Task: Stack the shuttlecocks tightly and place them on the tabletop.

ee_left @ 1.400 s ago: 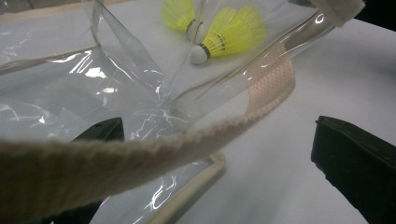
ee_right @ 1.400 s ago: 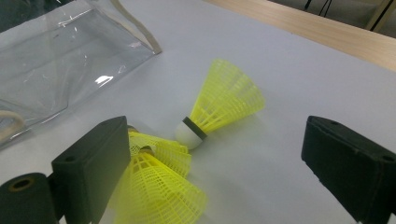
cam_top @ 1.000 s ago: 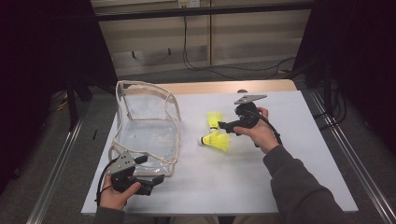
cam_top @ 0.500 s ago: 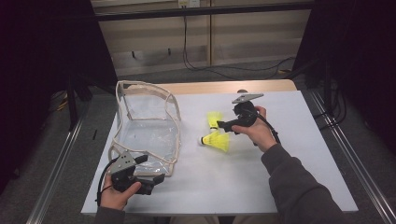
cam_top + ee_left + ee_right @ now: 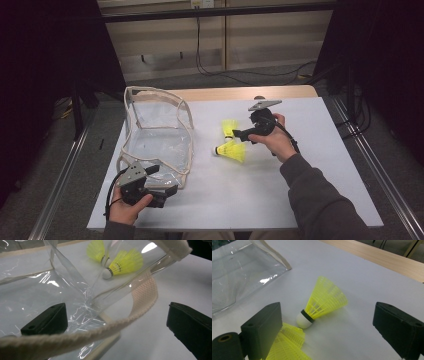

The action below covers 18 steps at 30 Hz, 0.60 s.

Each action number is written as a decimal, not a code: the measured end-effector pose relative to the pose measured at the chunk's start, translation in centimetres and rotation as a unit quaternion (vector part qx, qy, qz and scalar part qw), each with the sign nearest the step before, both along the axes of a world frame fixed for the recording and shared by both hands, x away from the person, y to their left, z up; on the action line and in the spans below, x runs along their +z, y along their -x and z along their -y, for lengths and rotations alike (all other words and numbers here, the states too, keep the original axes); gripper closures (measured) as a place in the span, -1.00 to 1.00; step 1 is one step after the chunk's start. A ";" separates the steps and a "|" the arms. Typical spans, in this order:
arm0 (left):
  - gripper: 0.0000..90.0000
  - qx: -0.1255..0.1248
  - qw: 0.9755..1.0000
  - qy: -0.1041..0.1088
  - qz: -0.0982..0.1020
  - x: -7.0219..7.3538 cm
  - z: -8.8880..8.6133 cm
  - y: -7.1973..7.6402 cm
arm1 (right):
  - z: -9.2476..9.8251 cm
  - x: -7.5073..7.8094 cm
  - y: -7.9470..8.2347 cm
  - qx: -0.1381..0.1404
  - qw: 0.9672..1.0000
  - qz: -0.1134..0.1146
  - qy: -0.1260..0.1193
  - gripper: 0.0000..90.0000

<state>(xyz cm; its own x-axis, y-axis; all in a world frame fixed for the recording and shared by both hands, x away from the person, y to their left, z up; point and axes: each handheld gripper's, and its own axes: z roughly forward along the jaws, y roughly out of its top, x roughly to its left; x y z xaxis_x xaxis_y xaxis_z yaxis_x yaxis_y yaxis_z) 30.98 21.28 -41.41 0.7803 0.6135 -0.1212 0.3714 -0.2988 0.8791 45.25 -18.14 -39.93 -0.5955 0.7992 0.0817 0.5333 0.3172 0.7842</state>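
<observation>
right gripper (image 5: 327, 322) hangs over two yellow shuttlecocks (image 5: 231, 149) mid-desk (image 5: 310, 190), fingers spread, gripping nothing. left gripper (image 5: 117, 322) sits at the clear bag's (image 5: 155, 140) near corner, fingers apart around its strap (image 5: 142, 302).

Two yellow shuttlecocks (image 5: 231, 140) lie beside the clear bag (image 5: 159, 142).

Plenty of bare white table (image 5: 310, 170) right of the two yellow shuttlecocks (image 5: 231, 150), nothing blocking a pass there. On the left the clear bag (image 5: 155, 142) and its cream strap (image 5: 143, 296) get in the way, and the strap runs across between the left gripper (image 5: 162, 186)'s spread jaws, maybe touching one
</observation>
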 end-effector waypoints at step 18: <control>-0.92 0.005 1.000 -0.004 0.004 -0.1 0.2 -0.2 | -0.3 -0.2 -0.8 0.002 1.000 -0.002 0.006 -0.81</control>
